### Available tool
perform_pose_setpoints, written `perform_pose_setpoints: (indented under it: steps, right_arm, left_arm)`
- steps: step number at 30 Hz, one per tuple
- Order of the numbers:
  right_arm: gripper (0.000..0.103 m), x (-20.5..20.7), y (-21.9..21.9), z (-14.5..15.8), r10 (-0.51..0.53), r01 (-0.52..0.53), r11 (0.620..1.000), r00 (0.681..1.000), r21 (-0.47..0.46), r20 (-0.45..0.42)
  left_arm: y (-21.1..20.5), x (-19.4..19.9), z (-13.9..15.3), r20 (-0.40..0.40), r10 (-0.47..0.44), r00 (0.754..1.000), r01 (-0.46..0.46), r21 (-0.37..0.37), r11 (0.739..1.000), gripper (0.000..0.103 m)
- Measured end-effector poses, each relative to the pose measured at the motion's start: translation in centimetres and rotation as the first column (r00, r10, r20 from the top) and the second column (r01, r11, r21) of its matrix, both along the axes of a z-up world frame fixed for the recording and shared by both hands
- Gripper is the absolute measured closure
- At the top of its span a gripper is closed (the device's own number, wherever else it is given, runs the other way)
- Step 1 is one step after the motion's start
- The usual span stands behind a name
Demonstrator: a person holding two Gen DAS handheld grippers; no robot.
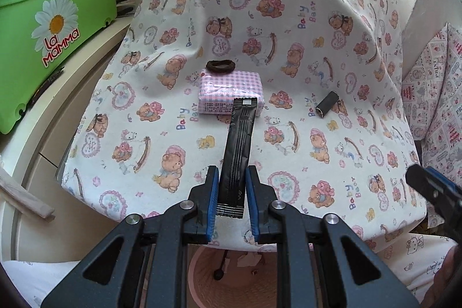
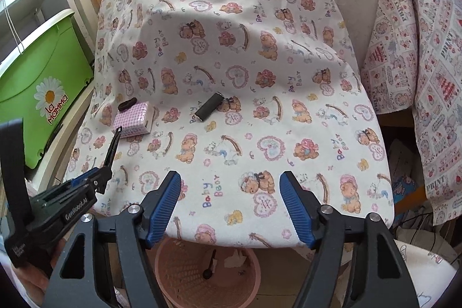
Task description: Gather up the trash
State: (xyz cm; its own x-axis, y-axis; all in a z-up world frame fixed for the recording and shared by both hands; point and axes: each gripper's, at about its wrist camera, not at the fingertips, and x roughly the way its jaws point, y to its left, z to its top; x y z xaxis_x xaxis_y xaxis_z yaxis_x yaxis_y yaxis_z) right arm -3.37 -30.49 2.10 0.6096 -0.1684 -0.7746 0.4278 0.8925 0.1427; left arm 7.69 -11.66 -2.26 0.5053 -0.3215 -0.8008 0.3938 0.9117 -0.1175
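Clamped in the left gripper (image 1: 231, 189), jaws pressing its sides, a black sachet (image 1: 238, 152) juts over the counter (image 1: 288, 111) near edge, above a pink basket (image 1: 231, 279). Right wrist view: right gripper (image 2: 230, 202) jaws apart, empty; black tube (image 2: 208, 106) mid-counter.

Glossy black foil sachet (image 1: 235, 160), matt printed cotton cloth (image 1: 303, 120), pink woven-plastic basket (image 2: 184, 279).

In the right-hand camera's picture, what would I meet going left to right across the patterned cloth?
Black hair tie → pink checked packet → small dark roll. The black sachet, held up in the other gripper, overlaps the packet, so I leave it out.
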Motion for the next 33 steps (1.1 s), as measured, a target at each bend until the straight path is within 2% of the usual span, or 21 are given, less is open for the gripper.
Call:
perform_pose_setpoints:
  steps: [5,8,11,13,16,23,27,33]
  right_arm:
    - [0.029,4.5,-2.9,1.0,-0.072,0.075,0.996,0.996,0.05,-0.054]
    - [0.029,7.0,-3.4,1.3,-0.059,0.06,0.998,0.998,0.019,-0.01]
    - [0.029,9.5,-3.8,-0.3,-0.043,0.043,0.999,0.999,-0.005,-0.015]
    - [0.029,10.3,-4.2,-1.6,-0.071,0.071,0.997,0.997,0.001,-0.01]
    - [0.029,12.0,-3.9,-3.3,-0.079,0.079,0.997,0.996,-0.002,-0.05]
    - [0.029,14.7,-1.4,-5.6,-0.042,0.031,0.994,0.993,-0.108,-0.107]
    - [0.029,15.4,-0.8,-6.4,-0.046,0.035,0.995,0.992,-0.093,-0.116]
    - [0.029,15.9,-1.2,-7.3,-0.04,0.021,0.992,0.988,-0.126,-0.146]
  left_arm:
    - [0.1,0.2,0.2,0.013,0.008,1.0,-0.008,-0.001,1.0,0.086]
    - [0.1,0.7,-0.1,0.002,0.022,1.0,-0.022,-0.001,1.0,0.086]
    - [0.2,1.0,-0.3,0.003,0.025,1.0,-0.025,0.005,1.0,0.086]
    - [0.2,1.2,-0.5,0.002,0.032,0.999,-0.032,0.009,0.999,0.085]
    - [0.2,1.5,-1.0,-0.021,0.03,0.999,-0.03,0.004,1.0,0.085]
    - [0.6,1.8,-1.7,-0.009,0.053,0.999,-0.053,0.034,0.998,0.085]
    - [1.1,2.0,-1.5,-0.009,0.064,0.998,-0.064,0.024,0.998,0.085]
    - [1.2,1.8,-1.1,-0.001,0.059,0.998,-0.059,0.012,0.998,0.085]
